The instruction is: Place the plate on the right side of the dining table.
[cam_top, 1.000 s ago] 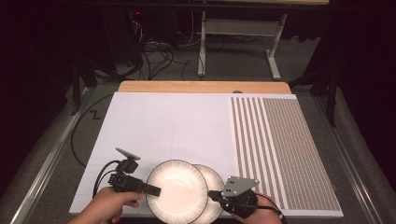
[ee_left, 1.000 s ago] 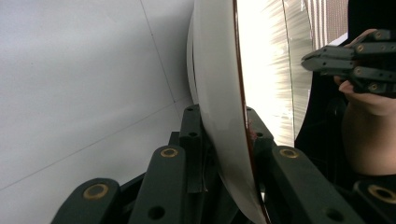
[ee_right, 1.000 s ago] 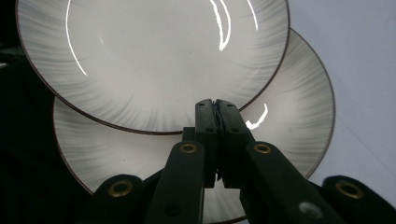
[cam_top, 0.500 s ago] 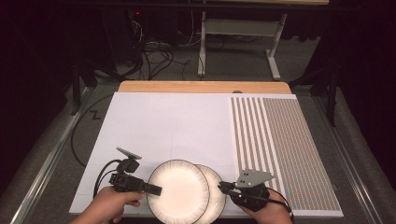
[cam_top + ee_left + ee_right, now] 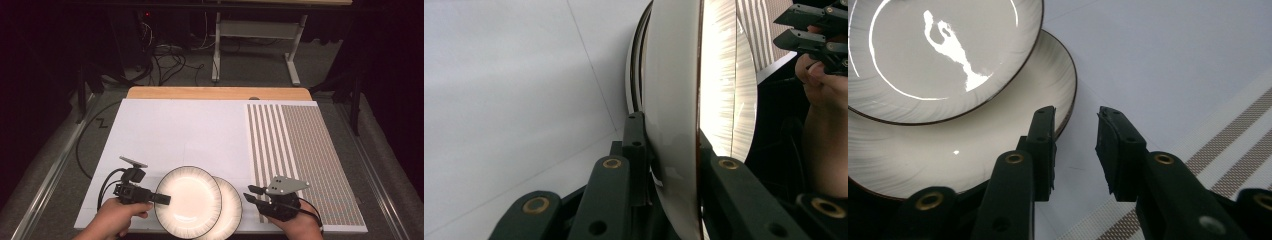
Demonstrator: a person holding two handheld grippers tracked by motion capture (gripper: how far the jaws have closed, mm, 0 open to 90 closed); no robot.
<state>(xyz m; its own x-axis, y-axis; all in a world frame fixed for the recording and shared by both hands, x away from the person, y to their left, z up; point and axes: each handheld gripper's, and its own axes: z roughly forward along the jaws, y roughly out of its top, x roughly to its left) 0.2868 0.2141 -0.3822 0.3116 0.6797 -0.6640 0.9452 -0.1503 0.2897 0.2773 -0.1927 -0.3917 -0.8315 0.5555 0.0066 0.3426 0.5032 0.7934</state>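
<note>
Plates were the work in hand: the left hand-held gripper (image 5: 162, 199) had its jaws clamped on the rim of the upper plate (image 5: 189, 200) at that plate's 9 o'clock edge, and the left gripper view showed the rim pinched between the two pads. That plate overlapped the lower plate (image 5: 231, 202), which lay flat on the white desk (image 5: 200, 130) near its front edge.

The right hand-held gripper (image 5: 248, 194) had just been opening; its jaws stood apart with nothing between them, just off the lower plate's 3 o'clock rim. A second before, it had sat against that rim (now it was drawn off toward the striped mat (image 5: 305, 150)). By my reading the right side had let go, leaving the upper plate to be carried by the left alone.
</note>
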